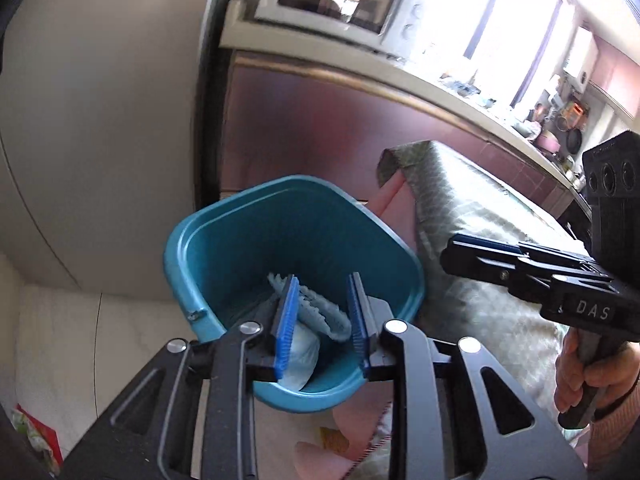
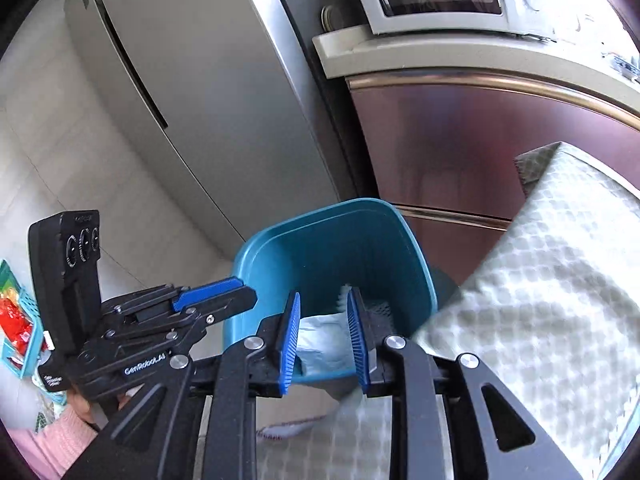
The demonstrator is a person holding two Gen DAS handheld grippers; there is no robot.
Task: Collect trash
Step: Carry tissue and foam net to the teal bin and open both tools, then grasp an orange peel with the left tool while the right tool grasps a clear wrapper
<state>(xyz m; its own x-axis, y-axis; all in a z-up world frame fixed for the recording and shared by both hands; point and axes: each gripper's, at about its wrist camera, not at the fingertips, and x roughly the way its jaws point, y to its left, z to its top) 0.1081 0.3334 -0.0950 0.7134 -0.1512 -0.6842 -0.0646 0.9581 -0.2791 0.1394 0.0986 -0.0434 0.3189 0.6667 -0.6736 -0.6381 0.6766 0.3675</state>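
My black right gripper [image 1: 452,252] reads "DAS" in white letters; my black left gripper [image 2: 224,292] reads "GenRobot.AI" along its side.

Crumpled white trash [image 1: 302,354], perhaps tissue, lies inside the upright teal bin [image 1: 208,216].

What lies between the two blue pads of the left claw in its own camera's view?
In the left wrist view, crumpled white and pale blue-grey trash shows between the left claw's pads, lying down in the teal bin; the pads do not press it.
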